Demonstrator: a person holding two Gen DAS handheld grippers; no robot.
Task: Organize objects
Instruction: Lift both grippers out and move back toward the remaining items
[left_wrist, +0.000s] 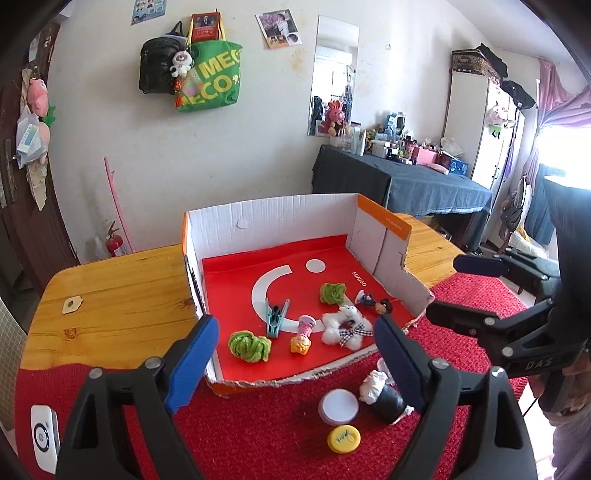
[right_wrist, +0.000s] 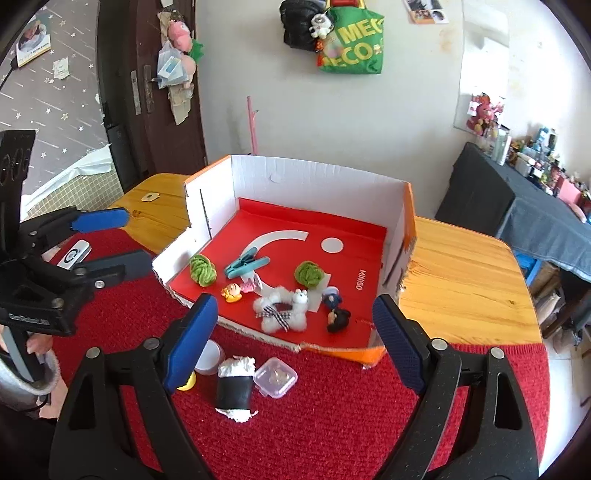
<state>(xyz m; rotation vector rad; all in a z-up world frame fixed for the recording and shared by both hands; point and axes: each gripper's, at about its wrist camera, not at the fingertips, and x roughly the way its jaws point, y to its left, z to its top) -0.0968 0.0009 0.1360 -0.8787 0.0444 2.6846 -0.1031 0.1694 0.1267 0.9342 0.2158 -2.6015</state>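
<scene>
Holding both tools spread and empty above the near edge of the cardboard box (left_wrist: 273, 218), we see little that is risky yet, but several ways to slip. The left gripper (left_wrist: 295, 354) hangs released, nothing between its blue pads, and the right gripper (right_wrist: 291, 343) stands equally wide and grasps nothing.

Going from left to right on the red mat (right_wrist: 332, 424), what is left outside the box is a yellow cap (left_wrist: 344, 438), a white round lid (left_wrist: 338, 405), a black roll with white stuffing (right_wrist: 235, 386) and a small clear plastic case (right_wrist: 277, 376). They lie close together, some touching, so we judge that a wide jaw coming down on one could nudge its neighbour or pinch two at once. The cap and lid are flat and may slide out of the pads.

Inside the box, on its red liner, sit two green knitted pieces (left_wrist: 249, 345), a teal clothespin (left_wrist: 275, 319), a small pink figure (left_wrist: 303, 334), a fluffy white toy (left_wrist: 345, 325) and a dark-haired figurine (left_wrist: 384, 306).

The torn front wall is low, so we can carry things in over it; the left, back and right walls stand tall and would catch a finger. The back half of the liner is free. The two tools hang near each other, and crossing paths could make them collide.
</scene>
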